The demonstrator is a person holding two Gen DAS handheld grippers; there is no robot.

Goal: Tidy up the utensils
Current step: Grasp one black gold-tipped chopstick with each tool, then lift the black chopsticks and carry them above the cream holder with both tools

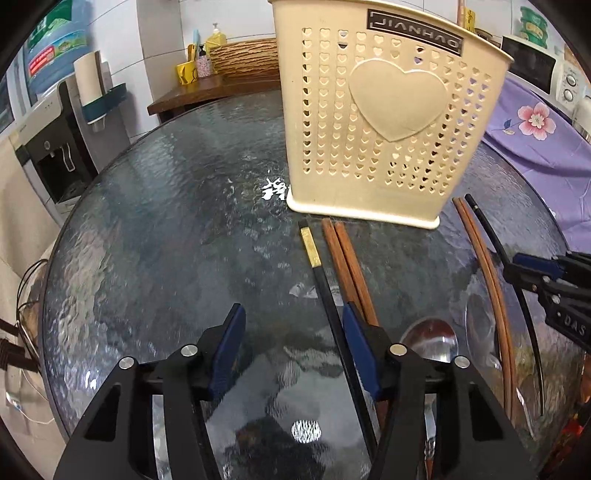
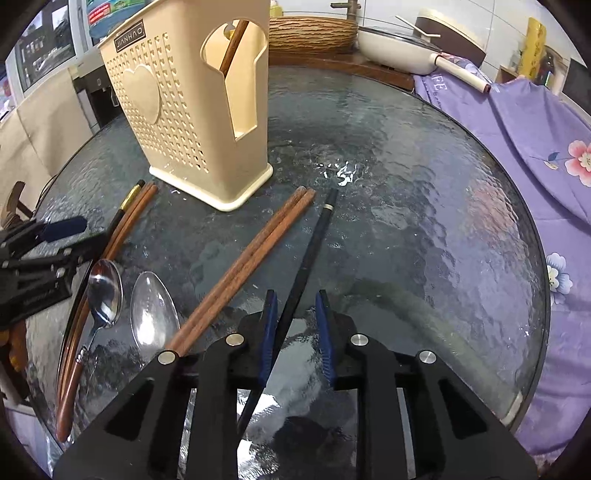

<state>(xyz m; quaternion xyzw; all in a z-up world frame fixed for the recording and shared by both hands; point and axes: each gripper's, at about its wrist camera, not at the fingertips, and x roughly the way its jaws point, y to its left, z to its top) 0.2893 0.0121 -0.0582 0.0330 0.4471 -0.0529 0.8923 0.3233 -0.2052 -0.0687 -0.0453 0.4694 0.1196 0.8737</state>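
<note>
A cream perforated utensil holder (image 1: 369, 129) (image 2: 177, 122) stands on the round glass table (image 1: 166, 221) and has one brown chopstick (image 2: 232, 44) in it. My left gripper (image 1: 293, 332) is open just above the glass. A black chopstick with a gold band (image 1: 314, 254) lies between its jaws, close to the right pad, with a brown pair (image 1: 347, 266) beside it. My right gripper (image 2: 296, 321) is open around another black chopstick (image 2: 310, 251), which runs along its left pad with a gap to the right pad. Between the grippers lie a metal spoon (image 2: 105, 288), a clear spoon (image 2: 153, 310) and a second brown pair (image 2: 255, 251).
A purple floral cloth (image 2: 517, 129) covers the surface past the table's right rim. A wicker basket (image 2: 310, 33) and a white pan (image 2: 399, 48) sit on the wooden shelf behind. A water dispenser (image 1: 55, 147) stands off the table's left side.
</note>
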